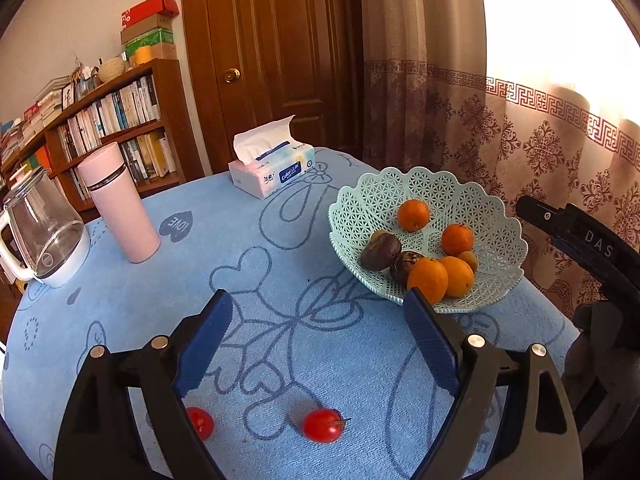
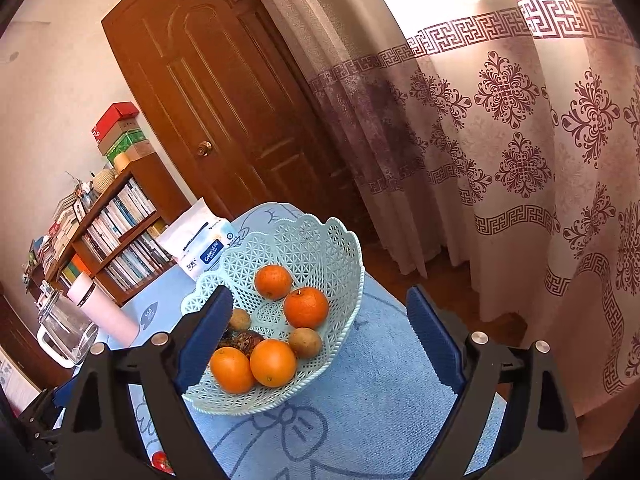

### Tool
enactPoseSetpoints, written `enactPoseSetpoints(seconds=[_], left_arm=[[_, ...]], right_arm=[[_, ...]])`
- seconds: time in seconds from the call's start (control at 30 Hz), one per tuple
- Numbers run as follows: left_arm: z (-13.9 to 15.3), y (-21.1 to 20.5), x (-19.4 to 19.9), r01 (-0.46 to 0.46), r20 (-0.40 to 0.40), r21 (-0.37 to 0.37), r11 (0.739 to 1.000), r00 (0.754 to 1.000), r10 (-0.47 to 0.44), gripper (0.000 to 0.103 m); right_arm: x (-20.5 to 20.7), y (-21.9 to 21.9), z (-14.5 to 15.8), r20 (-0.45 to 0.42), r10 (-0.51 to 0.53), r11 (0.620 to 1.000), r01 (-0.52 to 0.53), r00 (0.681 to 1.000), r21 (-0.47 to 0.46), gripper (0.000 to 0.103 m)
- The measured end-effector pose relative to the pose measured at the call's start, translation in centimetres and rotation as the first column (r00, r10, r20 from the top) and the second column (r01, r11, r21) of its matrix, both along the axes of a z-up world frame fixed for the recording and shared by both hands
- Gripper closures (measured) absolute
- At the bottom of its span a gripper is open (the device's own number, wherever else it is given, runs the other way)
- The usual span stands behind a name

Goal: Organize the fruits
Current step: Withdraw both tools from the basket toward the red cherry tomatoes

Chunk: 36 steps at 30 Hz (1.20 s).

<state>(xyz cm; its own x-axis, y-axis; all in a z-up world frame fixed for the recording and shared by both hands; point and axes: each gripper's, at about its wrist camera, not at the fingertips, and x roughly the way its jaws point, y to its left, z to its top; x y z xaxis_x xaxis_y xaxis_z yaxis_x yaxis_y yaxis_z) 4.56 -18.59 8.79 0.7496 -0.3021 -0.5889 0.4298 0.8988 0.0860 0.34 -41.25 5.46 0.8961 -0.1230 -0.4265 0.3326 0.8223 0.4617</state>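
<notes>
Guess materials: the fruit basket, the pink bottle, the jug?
Basket: looks like moulded plastic, matte mint, going by its lattice holes and scalloped rim. Pink bottle: probably coated metal, satin pink with a metal band under the cap. Jug: clear glass or hard plastic, glossy reflections, on a white plastic base.

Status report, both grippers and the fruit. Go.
Left gripper and right gripper open, empty. Two tomatoes loose on table; oranges in basket. Nothing in the way.

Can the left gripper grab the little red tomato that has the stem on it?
Probably yes. The left gripper is open and empty, and the tomato lies alone on the blue tablecloth, right below the fingers with nothing on top of it. The gripper would only have to dip down.
</notes>
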Motion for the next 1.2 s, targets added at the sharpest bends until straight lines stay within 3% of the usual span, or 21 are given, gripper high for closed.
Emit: enactPoseSetpoints(seconds=[0.07,0.7,1.2], left_arm=[[0.0,0.2,0.0,-0.008,0.002,0.001,1.000,1.000,0.008,0.012],[-0.3,2.4,-0.8,-0.073,0.020,0.048,0.996,0.997,0.072,0.012],[0.7,9.9,-0.6,-0.221,-0.047,-0.041,0.974,0.975,0.219,0.012]], right_arm=[[0.1,0.1,0.0,0.000,0.014,1.000,-0.014,1.000,0.001,0.012],[0.4,1.2,0.3,0.019,0.080,0.996,-0.079,0.997,-0.030,0.009],[0.7,2.4,0.5,0.013,0.140,0.988,-0.139,0.990,-0.065,0.009]])
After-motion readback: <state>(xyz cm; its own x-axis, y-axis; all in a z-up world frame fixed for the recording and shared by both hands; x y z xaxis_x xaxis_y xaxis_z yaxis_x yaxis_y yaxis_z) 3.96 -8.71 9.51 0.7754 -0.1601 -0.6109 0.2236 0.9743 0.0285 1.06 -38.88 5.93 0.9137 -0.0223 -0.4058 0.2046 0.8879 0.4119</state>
